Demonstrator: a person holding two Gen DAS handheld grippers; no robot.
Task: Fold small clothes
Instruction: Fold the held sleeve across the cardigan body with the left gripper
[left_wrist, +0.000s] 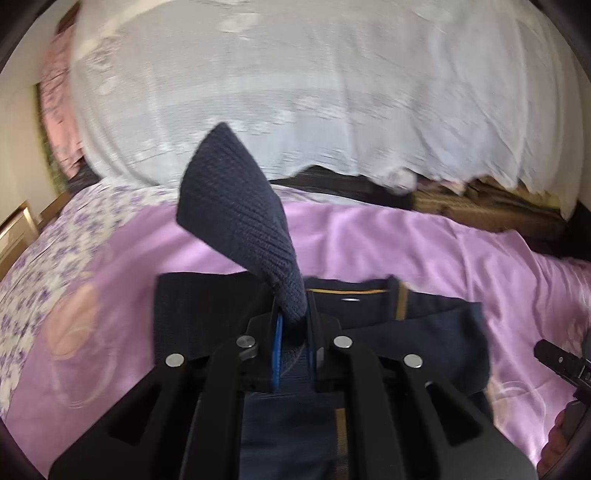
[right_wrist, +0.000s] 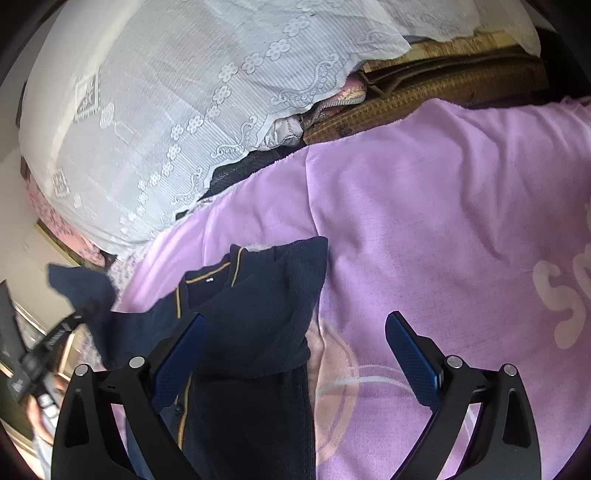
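A small navy knit garment with mustard trim (left_wrist: 373, 314) lies on a lilac blanket (left_wrist: 388, 243). My left gripper (left_wrist: 293, 321) is shut on one navy sleeve (left_wrist: 236, 206) and holds it lifted above the garment, the sleeve end standing up and flopping left. In the right wrist view the garment (right_wrist: 251, 325) lies at lower left, its right sleeve folded across the body. My right gripper (right_wrist: 295, 354) is open and empty, its left finger over the garment, its right finger over bare blanket (right_wrist: 424, 221). The left gripper (right_wrist: 55, 336) with the lifted sleeve shows at the left edge.
A white lace cover (left_wrist: 295, 85) drapes over piled things at the back; it also shows in the right wrist view (right_wrist: 166, 110). A brown woven mat (right_wrist: 424, 92) and dark items sit under its hem. A floral sheet (left_wrist: 48, 251) lies left.
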